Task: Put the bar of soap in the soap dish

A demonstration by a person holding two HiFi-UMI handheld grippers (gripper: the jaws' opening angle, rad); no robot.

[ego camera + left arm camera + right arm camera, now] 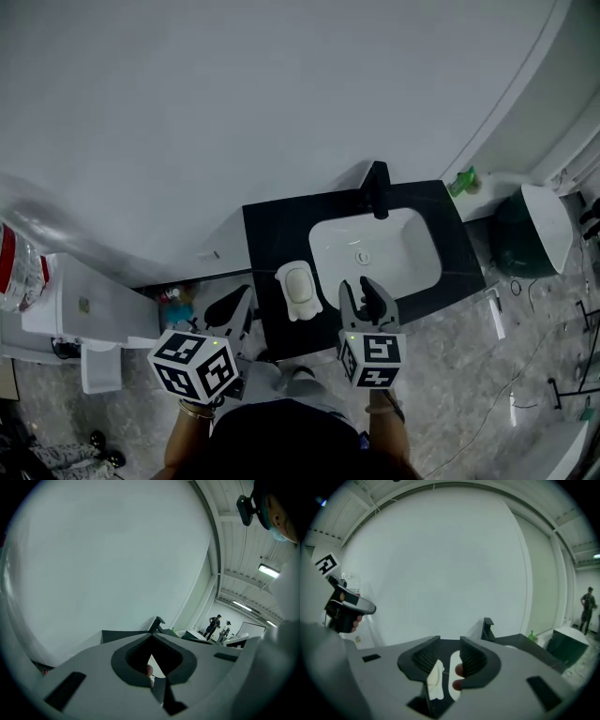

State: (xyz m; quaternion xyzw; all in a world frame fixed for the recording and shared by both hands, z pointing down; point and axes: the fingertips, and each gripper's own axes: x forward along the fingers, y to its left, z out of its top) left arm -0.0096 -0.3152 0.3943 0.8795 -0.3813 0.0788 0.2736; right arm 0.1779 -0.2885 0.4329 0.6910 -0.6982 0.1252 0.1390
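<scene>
Head view: soap [298, 283] sits in the dish [298, 314] on the black counter [272, 234], just left of the white basin [403, 258]. Black faucet [378, 191] stands at the basin's back edge, and a green bottle [464, 181] is past the counter's right end. I hold both grippers near the counter's front edge, neither touching soap or dish. Right gripper [356, 284] shows just right of the dish, overlapping the basin's front corner. In the right gripper view its jaws stand partly apart with nothing gripped; I only see the dish and basin lower down through the gap. Left gripper [246, 293] is left of the dish, off the counter's side. In the left gripper view its tips meet, closed on nothing. Both gripper views face the plain white wall [234, 94].
</scene>
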